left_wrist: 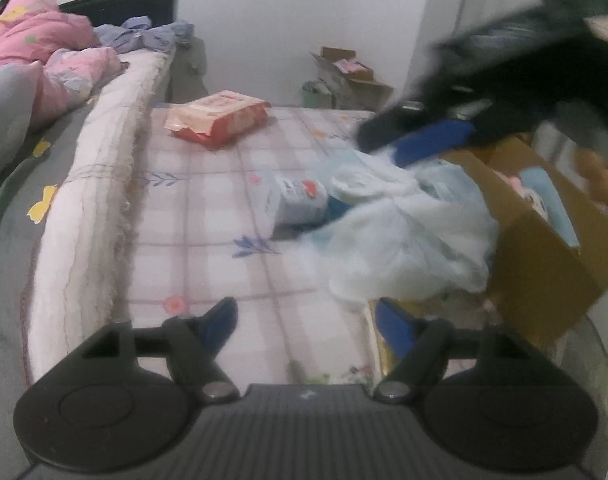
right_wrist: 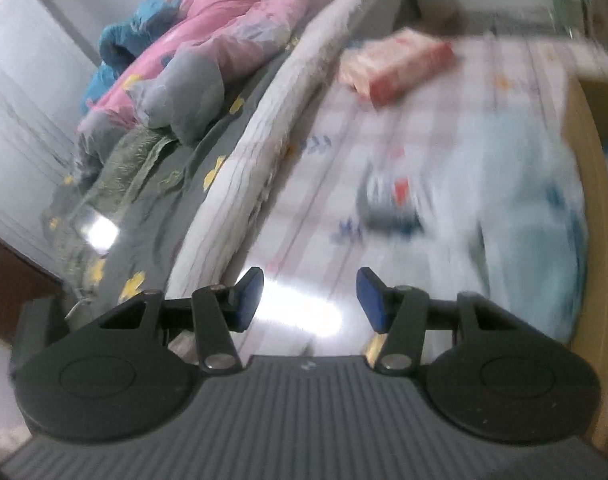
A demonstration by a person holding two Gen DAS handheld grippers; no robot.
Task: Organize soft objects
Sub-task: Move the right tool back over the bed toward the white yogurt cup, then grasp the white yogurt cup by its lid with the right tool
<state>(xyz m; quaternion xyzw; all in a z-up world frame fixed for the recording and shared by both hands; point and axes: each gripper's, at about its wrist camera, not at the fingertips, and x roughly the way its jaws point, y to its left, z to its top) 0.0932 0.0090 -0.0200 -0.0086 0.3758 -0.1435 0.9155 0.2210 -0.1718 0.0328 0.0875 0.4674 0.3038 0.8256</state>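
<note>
Both grippers, left (left_wrist: 305, 316) and right (right_wrist: 309, 300), hover with jaws open and empty over the checked floral bedsheet (left_wrist: 208, 216). A crumpled pale-blue plastic bag (left_wrist: 403, 236) leans against the brown cardboard box (left_wrist: 543, 264); a red wrapped tissue pack (left_wrist: 220, 118) lies farther back.

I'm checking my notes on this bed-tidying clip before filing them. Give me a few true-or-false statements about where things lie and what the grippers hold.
1. The red tissue pack lies on the checked sheet. True.
2. The left gripper grips the white plastic bag. False: its jaws are open and empty, the bag lying ahead of them.
3. The cardboard box stands to the right of the bag. True.
4. The right gripper carries the tissue pack. False: nothing is between its open jaws.
</note>
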